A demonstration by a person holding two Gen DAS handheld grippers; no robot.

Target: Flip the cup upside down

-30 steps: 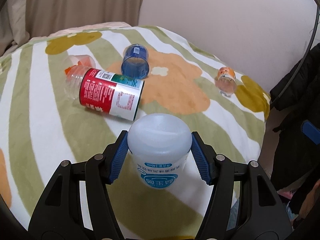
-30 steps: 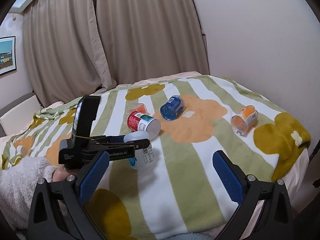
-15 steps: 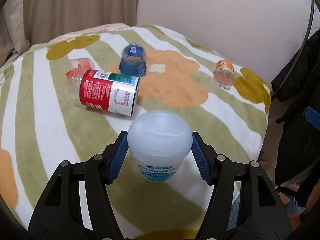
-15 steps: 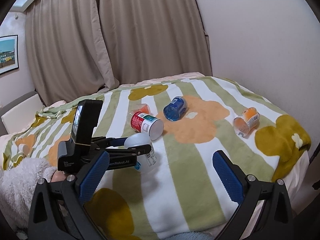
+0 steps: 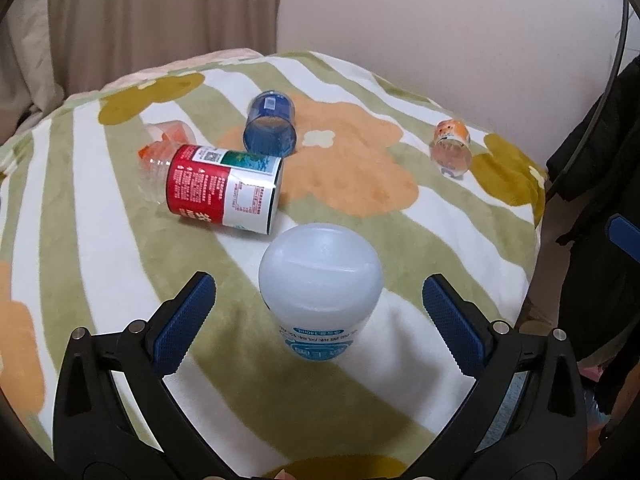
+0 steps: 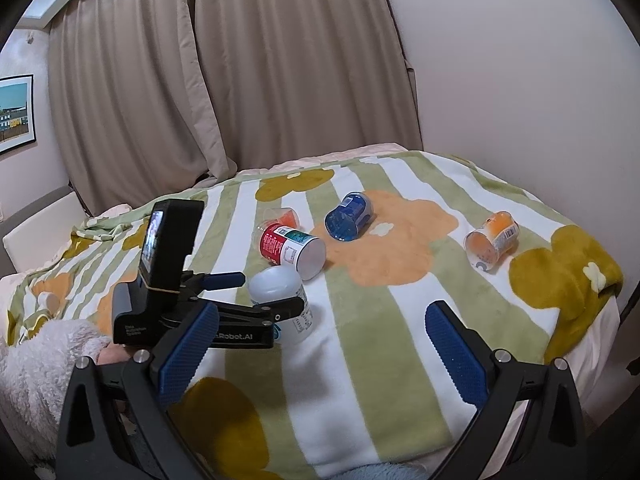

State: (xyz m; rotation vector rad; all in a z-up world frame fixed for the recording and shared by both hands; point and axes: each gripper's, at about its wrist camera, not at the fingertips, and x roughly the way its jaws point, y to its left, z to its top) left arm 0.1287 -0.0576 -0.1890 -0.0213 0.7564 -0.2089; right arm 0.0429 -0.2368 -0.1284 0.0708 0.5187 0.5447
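Cup (image 5: pixel 320 284) sits upside down on blanket (image 5: pixel 80 248), between our left gripper (image 5: pixel 319 308) pads, spread wide, not touching it. Right gripper (image 6: pixel 320 344) hovers released, near edge, grasping nothing

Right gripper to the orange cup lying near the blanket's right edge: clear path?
Probably yes. The right gripper is open and empty, and only bare blanket lies between it and the orange cup; nothing stands in the way.

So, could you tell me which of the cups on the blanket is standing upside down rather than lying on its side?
The white cup between the open left gripper fingers. Its closed base faces up, whereas the red-labelled cup, blue cup and orange cup lie on their sides.
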